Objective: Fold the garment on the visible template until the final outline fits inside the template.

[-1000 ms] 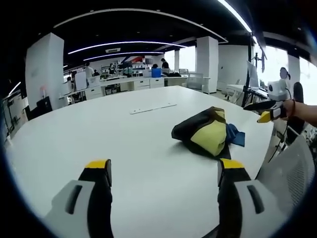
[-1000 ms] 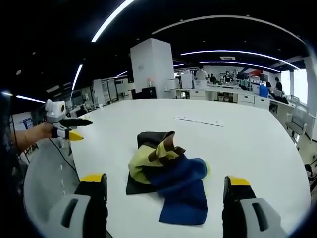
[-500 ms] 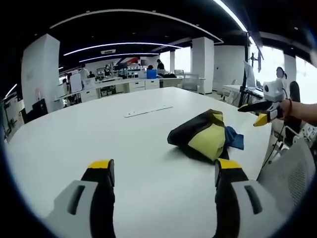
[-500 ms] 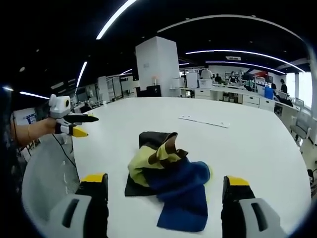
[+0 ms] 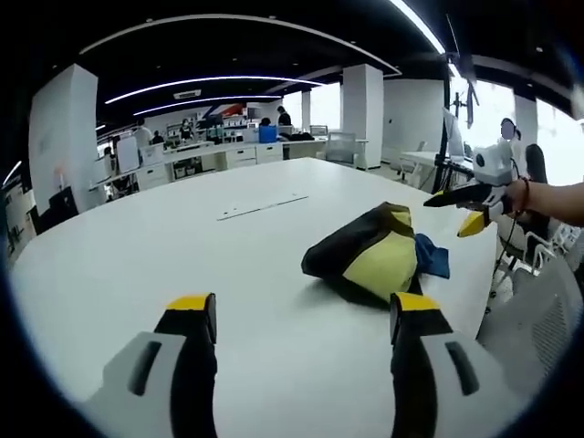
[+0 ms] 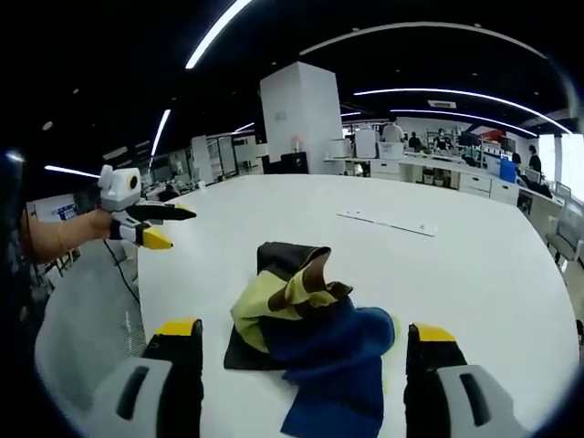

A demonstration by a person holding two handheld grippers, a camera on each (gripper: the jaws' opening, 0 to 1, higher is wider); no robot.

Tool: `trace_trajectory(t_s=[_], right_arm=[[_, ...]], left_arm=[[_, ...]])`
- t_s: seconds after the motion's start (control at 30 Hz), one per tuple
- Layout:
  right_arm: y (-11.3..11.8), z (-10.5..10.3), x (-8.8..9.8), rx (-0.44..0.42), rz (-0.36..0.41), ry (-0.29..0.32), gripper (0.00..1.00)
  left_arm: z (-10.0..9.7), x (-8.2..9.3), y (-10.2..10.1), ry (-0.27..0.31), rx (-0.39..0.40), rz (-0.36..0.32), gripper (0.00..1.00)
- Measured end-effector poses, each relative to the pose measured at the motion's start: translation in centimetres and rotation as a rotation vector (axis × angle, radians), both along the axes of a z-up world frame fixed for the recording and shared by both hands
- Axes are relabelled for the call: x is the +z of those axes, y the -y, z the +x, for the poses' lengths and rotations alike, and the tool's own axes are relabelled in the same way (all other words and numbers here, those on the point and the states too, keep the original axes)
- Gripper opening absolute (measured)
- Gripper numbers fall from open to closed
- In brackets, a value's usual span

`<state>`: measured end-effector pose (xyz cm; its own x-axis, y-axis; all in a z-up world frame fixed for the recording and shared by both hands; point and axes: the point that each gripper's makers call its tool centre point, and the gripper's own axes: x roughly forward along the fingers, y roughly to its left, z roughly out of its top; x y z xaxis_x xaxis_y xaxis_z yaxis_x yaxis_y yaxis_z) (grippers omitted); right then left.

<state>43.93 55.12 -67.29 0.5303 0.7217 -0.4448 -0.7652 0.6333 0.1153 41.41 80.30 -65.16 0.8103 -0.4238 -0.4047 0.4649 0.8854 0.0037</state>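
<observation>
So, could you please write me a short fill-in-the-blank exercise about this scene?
1. The crumpled garment lies on a ____ table.
2. Seen in the right gripper view, the part of the garment nearest the camera is coloured ____.
3. The jaws of the right hand-held gripper are ____, holding nothing.
4. A thin flat strip lies on the table ____ the garment, away from both cameras.

Missing words: white; blue; open; beyond

Left gripper view is looking low across the table (image 5: 137, 246), garment (image 5: 370, 255) near, off to its right. Right gripper view is facing it closer, head-on; both are sharing garment and table.
</observation>
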Motion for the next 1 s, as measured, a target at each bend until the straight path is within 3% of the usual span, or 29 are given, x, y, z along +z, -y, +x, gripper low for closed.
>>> trace_trajectory(t_s=[0.63, 1.0], right_arm=[[-2.4, 2.2, -1.0, 0.069, 0.01, -0.019, 0.79], [-4.1, 3.3, -1.6, 0.087, 0.031, -0.028, 0.73]], left_arm=[[4.4, -1.6, 3.5, -0.027, -0.069, -0.025, 0.65], [6.0, -3.3, 4.5, -0.067, -0.091, -0.022, 0.55]])
